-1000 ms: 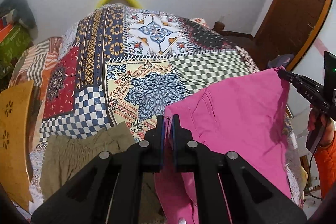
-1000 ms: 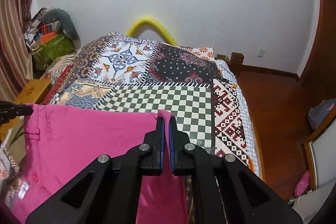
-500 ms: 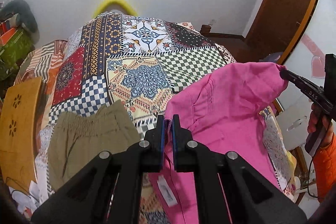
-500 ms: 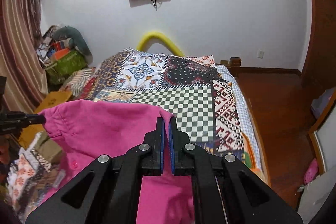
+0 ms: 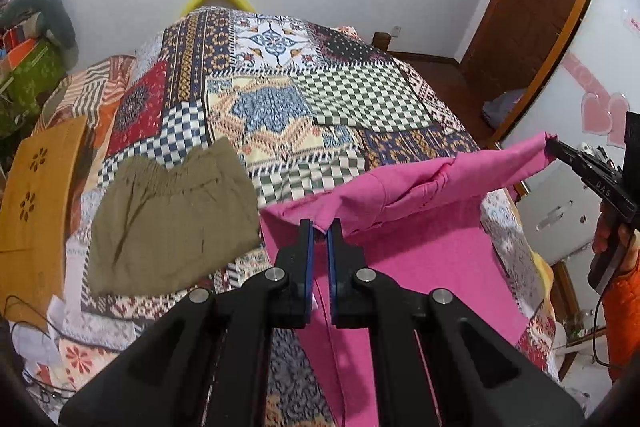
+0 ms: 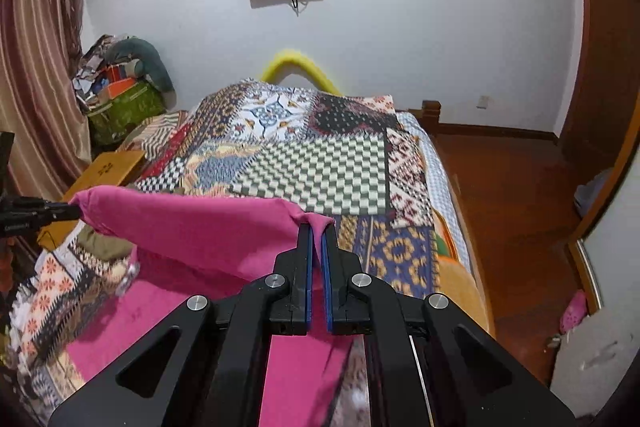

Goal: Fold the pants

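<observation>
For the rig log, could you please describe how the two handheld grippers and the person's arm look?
The left gripper and right gripper match: black angular linkages with silver pivot bolts and blue-lined fingers. From the left camera, the right one shows white lettering, a trailing black cable and an orange sleeve.

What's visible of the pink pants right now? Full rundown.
The pink pants look like plain woven cloth, bright magenta. One edge is lifted and stretched between the left gripper and the right gripper, each shut on a corner, sagging slightly between them. The rest lies spread on the patchwork bedspread, beside the olive shorts without touching them.
</observation>
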Demonstrator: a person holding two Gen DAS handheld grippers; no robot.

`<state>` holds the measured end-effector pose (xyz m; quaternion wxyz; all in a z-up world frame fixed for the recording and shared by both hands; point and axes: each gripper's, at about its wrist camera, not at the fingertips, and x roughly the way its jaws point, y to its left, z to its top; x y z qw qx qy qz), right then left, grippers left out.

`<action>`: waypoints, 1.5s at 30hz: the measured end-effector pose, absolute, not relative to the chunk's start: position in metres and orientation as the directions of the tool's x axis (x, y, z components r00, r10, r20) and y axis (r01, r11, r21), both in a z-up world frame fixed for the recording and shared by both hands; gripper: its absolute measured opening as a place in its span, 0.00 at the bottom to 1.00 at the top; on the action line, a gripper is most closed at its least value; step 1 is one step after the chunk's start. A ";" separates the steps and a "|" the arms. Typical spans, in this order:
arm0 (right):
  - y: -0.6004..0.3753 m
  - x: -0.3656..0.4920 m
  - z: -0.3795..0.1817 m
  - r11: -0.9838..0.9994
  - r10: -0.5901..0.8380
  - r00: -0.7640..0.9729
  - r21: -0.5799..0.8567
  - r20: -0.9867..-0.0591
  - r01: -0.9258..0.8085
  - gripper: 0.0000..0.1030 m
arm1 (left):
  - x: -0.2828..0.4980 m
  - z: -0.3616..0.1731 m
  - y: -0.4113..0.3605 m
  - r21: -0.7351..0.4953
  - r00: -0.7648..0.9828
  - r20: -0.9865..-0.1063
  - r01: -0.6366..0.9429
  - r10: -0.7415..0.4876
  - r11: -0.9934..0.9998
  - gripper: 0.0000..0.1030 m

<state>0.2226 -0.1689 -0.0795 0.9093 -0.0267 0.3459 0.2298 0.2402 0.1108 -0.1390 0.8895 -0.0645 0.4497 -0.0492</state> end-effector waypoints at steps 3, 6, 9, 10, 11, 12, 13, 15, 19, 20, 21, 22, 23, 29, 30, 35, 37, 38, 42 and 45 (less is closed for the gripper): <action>-0.173 0.207 -0.086 0.894 0.394 0.647 0.109 -0.653 -0.434 0.03 | 0.226 -0.141 0.102 -0.127 0.587 -0.799 0.047 -0.130 0.991 0.05; -0.176 0.195 -0.092 0.896 0.385 0.641 0.104 -0.663 -0.431 0.03 | 0.212 -0.146 0.093 -0.090 0.584 -0.803 0.072 -0.115 0.993 0.05; -0.181 0.182 -0.100 0.898 0.381 0.630 0.108 -0.676 -0.427 0.03 | 0.199 -0.155 0.087 -0.069 0.574 -0.812 0.087 -0.106 0.994 0.03; -0.183 0.178 -0.104 0.898 0.380 0.624 0.112 -0.683 -0.425 0.03 | 0.196 -0.159 0.085 -0.068 0.568 -0.816 0.089 -0.107 0.994 0.03; -0.184 0.175 -0.108 0.898 0.381 0.616 0.115 -0.689 -0.425 0.03 | 0.192 -0.164 0.084 -0.070 0.560 -0.821 0.090 -0.108 0.994 0.03; -0.185 0.171 -0.112 0.898 0.380 0.607 0.119 -0.698 -0.425 0.03 | 0.187 -0.171 0.083 -0.072 0.550 -0.828 0.089 -0.110 0.993 0.03; -0.186 0.169 -0.115 0.898 0.380 0.601 0.123 -0.704 -0.423 0.03 | 0.185 -0.175 0.082 -0.075 0.545 -0.831 0.087 -0.111 0.993 0.03; -0.189 0.164 -0.122 0.896 0.387 0.583 0.144 -0.714 -0.420 0.03 | 0.179 -0.185 0.083 -0.095 0.531 -0.839 0.080 -0.123 0.992 0.03; -0.191 0.152 -0.136 0.894 0.389 0.551 0.158 -0.739 -0.419 0.03 | 0.172 -0.198 0.084 -0.118 0.503 -0.853 0.070 -0.137 0.991 0.03; -0.191 0.148 -0.141 0.895 0.387 0.545 0.160 -0.744 -0.417 0.03 | 0.170 -0.201 0.084 -0.124 0.497 -0.856 0.069 -0.142 0.990 0.03; -0.192 0.145 -0.145 0.895 0.384 0.539 0.159 -0.750 -0.416 0.03 | 0.168 -0.202 0.083 -0.125 0.496 -0.857 0.067 -0.142 0.990 0.03; -0.192 0.142 -0.149 0.896 0.380 0.533 0.158 -0.756 -0.415 0.04 | 0.165 -0.204 0.083 -0.128 0.494 -0.858 0.065 -0.143 0.990 0.03; -0.192 0.139 -0.153 0.897 0.377 0.525 0.159 -0.763 -0.412 0.04 | 0.162 -0.205 0.083 -0.130 0.493 -0.858 0.063 -0.144 0.990 0.03; -0.198 0.125 -0.172 0.903 0.366 0.497 0.171 -0.787 -0.394 0.04 | 0.148 -0.209 0.083 -0.137 0.492 -0.858 0.055 -0.146 0.989 0.03; -0.198 0.123 -0.175 0.904 0.362 0.490 0.169 -0.793 -0.394 0.04 | 0.146 -0.209 0.083 -0.134 0.491 -0.859 0.055 -0.144 0.989 0.03; -0.203 0.115 -0.185 0.914 0.317 0.460 0.137 -0.829 -0.383 0.04 | 0.139 -0.198 0.079 -0.125 0.513 -0.846 0.074 -0.145 0.989 0.03; -0.207 0.112 -0.184 0.915 0.312 0.451 0.136 -0.836 -0.381 0.04 | 0.136 -0.190 0.074 -0.109 0.534 -0.834 0.090 -0.140 0.990 0.03; -0.208 0.110 -0.181 0.916 0.306 0.456 0.129 -0.836 -0.379 0.04 | 0.136 -0.186 0.070 -0.100 0.539 -0.831 0.100 -0.139 0.990 0.03; -0.207 0.104 -0.166 0.912 0.311 0.480 0.116 -0.820 -0.393 0.06 | 0.140 -0.178 0.051 -0.077 0.540 -0.828 0.157 -0.151 0.985 0.06; -0.197 0.101 -0.153 0.895 0.335 0.494 0.106 -0.802 -0.434 0.13 | 0.145 -0.179 0.035 -0.050 0.523 -0.839 0.198 -0.149 0.979 0.13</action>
